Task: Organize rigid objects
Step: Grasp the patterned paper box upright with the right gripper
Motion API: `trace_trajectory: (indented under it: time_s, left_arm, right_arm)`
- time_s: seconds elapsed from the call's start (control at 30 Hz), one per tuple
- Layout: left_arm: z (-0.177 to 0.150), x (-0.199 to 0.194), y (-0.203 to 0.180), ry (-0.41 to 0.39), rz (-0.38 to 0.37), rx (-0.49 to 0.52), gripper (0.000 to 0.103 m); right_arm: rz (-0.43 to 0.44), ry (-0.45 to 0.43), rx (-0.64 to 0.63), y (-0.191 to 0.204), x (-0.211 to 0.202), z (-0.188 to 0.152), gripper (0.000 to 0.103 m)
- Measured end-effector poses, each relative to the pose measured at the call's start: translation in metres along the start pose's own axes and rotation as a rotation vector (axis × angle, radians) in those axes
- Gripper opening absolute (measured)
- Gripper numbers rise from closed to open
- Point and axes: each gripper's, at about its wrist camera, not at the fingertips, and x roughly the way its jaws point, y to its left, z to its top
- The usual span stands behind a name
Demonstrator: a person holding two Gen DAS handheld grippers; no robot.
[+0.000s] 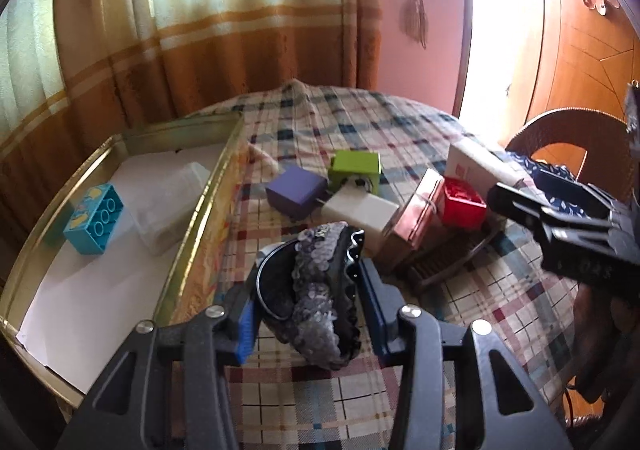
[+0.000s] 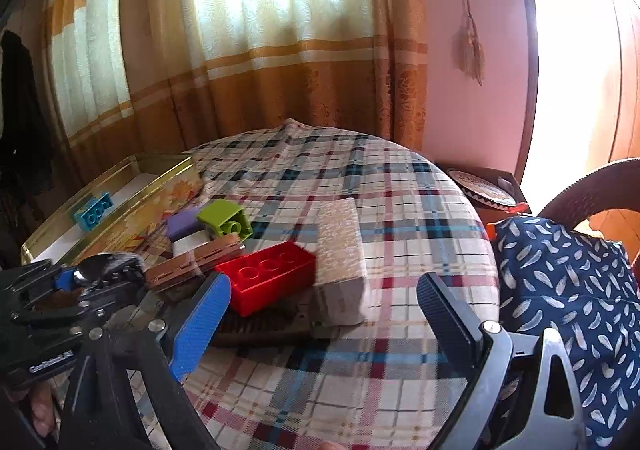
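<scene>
while the sequined dark pouch (image 1: 316, 290) sits on the plaid bench (image 1: 340, 390) beside the gold tin tray (image 1: 200, 217), the left gripper (image 1: 308, 314) has its jaws pressed on it; the right gripper (image 2: 324, 314) hangs wide and empty near the red brick (image 2: 268, 274).

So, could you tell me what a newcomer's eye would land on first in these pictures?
Probably the sequined dark object gripped between the left gripper fingers, low at the centre of the plaid tablecloth. Next, the red brick in the clutter beyond it, and the blue brick inside the gold tin tray at left.
</scene>
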Motion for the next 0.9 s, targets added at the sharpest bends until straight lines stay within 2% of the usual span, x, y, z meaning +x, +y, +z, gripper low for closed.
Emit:
trace_trajectory:
  time_s: [0.13, 0.23, 0.3, 0.33, 0.57, 0.67, 0.73, 0.77, 0.83, 0.9]
  left_arm:
    - [-0.001, -0.011, 0.001, -0.059, 0.027, -0.01, 0.044]
    - [0.003, -0.011, 0.0, -0.064, 0.007, -0.013, 0.044]
    - [0.009, -0.011, 0.0, -0.065, -0.01, -0.021, 0.044]
    - [0.011, -0.012, 0.0, -0.073, -0.014, -0.02, 0.044]
    - [0.014, -0.007, 0.008, -0.054, -0.043, -0.061, 0.044]
    - [0.013, -0.009, 0.008, -0.066, -0.04, -0.065, 0.044]
    - [0.013, -0.01, 0.008, -0.077, -0.032, -0.061, 0.044]
    - [0.013, -0.011, 0.008, -0.08, -0.029, -0.06, 0.044]
    - [0.013, -0.013, 0.008, -0.091, -0.02, -0.059, 0.044]
    - [0.012, -0.015, 0.008, -0.104, -0.013, -0.06, 0.044]
  right_arm:
    - [-0.014, 0.001, 0.027, -0.009, 0.003, 0.009, 0.096]
    - [-0.025, -0.004, 0.016, -0.008, 0.004, 0.014, 0.095]
    - [-0.039, 0.009, -0.005, -0.005, 0.008, 0.019, 0.082]
    - [-0.04, 0.01, -0.006, -0.005, 0.009, 0.021, 0.079]
    - [-0.028, 0.088, 0.005, -0.005, 0.03, 0.031, 0.073]
    - [-0.031, 0.132, -0.002, -0.004, 0.039, 0.027, 0.059]
    - [-0.023, 0.143, 0.01, -0.007, 0.041, 0.025, 0.045]
    - [-0.019, 0.138, 0.016, -0.008, 0.04, 0.025, 0.043]
    - [-0.009, 0.135, 0.01, -0.008, 0.041, 0.024, 0.028]
    - [-0.012, 0.123, -0.013, -0.004, 0.039, 0.023, 0.028]
